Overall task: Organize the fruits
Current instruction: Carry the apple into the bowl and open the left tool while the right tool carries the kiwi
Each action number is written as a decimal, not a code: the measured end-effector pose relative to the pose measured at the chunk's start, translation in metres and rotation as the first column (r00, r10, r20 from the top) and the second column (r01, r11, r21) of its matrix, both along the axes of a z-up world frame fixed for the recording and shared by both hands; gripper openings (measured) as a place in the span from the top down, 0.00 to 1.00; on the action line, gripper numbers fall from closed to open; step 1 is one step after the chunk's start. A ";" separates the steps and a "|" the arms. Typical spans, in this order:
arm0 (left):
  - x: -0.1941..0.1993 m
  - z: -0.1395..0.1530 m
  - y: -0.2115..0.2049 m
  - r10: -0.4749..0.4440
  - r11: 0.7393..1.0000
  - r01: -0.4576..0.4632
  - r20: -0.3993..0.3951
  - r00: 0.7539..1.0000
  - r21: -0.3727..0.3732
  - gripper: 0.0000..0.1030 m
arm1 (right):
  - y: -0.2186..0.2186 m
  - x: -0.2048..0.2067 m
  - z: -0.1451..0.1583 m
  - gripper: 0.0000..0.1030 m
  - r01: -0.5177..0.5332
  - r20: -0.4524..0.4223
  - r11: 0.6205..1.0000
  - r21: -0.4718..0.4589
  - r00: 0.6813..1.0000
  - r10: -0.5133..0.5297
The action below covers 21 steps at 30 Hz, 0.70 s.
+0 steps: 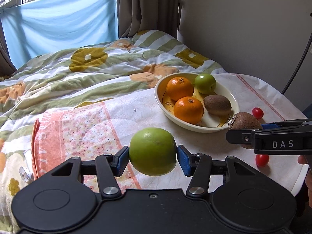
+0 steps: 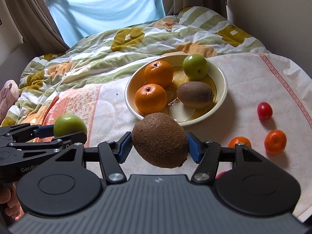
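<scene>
1. Since both fruits hang clear of the table (image 2: pixel 243 81), a slip is the main risk: the apple (image 1: pixel 153 152) is smooth and round and is pinched only at its two sides, so a tilt or jolt could roll it out of the pads.
2. The kiwi (image 2: pixel 159 139) sits skewed in its grip, its lower end drooping past the fingers; it could twist loose.
3. The bowl (image 2: pixel 222 74) already holds two oranges (image 2: pixel 151 101), an apple and a kiwi, so a fruit dropped in may knock others or bounce over the rim.
4. The two grippers are near each other and both head for one bowl, as I judge it; they could collide.
5. The left gripper (image 1: pixel 153 157) is clamped on the apple, which fills the gap between the blue pads, touching both.
6. The right gripper (image 2: pixel 159 146) grasps the kiwi, both pads pressed on its sides, just before the bowl's near rim.
7. Loose tomatoes (image 2: pixel 264 110) and mandarins (image 2: pixel 275 142) lie on the table to the right.
</scene>
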<state>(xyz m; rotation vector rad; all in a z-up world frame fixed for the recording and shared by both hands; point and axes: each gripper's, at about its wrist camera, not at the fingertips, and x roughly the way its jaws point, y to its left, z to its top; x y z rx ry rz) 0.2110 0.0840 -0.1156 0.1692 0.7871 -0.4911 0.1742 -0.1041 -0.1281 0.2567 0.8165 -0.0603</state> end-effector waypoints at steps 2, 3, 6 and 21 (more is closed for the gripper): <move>-0.005 0.011 -0.003 0.008 1.000 -0.008 0.016 1.000 -0.004 0.44 | -0.005 -0.003 0.011 0.28 -0.002 0.013 1.000 -0.004 1.000 0.002; -0.007 0.017 -0.005 0.014 1.000 -0.014 0.024 1.000 -0.006 0.44 | -0.008 -0.003 0.017 0.28 -0.006 0.017 1.000 -0.005 1.000 0.006; -0.011 0.031 -0.013 0.040 0.999 -0.040 0.035 0.999 -0.018 0.44 | -0.018 -0.004 0.033 0.28 -0.014 0.030 1.000 -0.001 0.999 0.014; -0.029 0.066 -0.096 0.107 0.994 -0.104 0.080 0.991 -0.034 0.44 | -0.101 0.008 0.078 0.28 -0.109 0.081 0.994 0.015 0.991 0.107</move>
